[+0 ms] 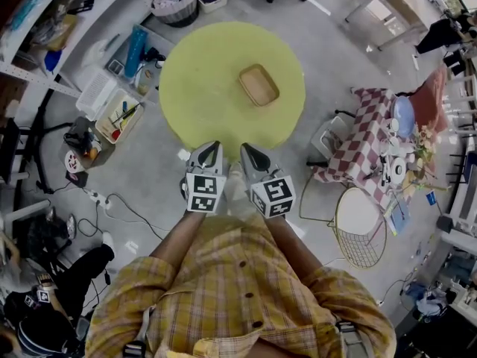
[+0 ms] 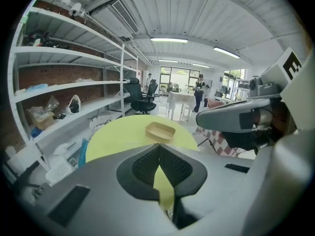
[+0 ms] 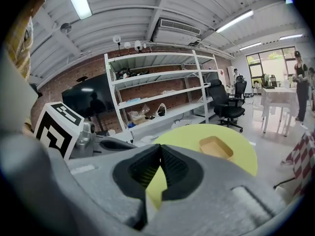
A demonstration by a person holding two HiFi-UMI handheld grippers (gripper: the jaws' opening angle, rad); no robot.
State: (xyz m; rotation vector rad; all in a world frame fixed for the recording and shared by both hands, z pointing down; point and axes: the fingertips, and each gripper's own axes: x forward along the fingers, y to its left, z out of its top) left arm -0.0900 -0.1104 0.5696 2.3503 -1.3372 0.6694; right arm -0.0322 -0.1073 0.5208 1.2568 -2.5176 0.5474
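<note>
A round yellow table (image 1: 216, 80) stands ahead of me with a shallow tan tray (image 1: 258, 85) on it, right of centre. My left gripper (image 1: 214, 146) and right gripper (image 1: 247, 150) hang side by side at the table's near edge, both shut with nothing between the jaws. In the left gripper view the gripper (image 2: 159, 146) has its tips touching, and the tray (image 2: 160, 131) lies beyond on the table (image 2: 123, 136). The right gripper (image 3: 160, 147) in its own view is likewise shut, with the tray (image 3: 216, 147) to its right on the table (image 3: 197, 134).
White shelving (image 1: 45, 43) with bins and clutter lines the left. A laundry basket (image 1: 173, 0) stands behind the table. A checked-cloth table (image 1: 373, 136) with dishes and a wire stool (image 1: 358, 226) are at the right. Cables lie on the floor (image 1: 112, 200). People stand far off (image 2: 199, 90).
</note>
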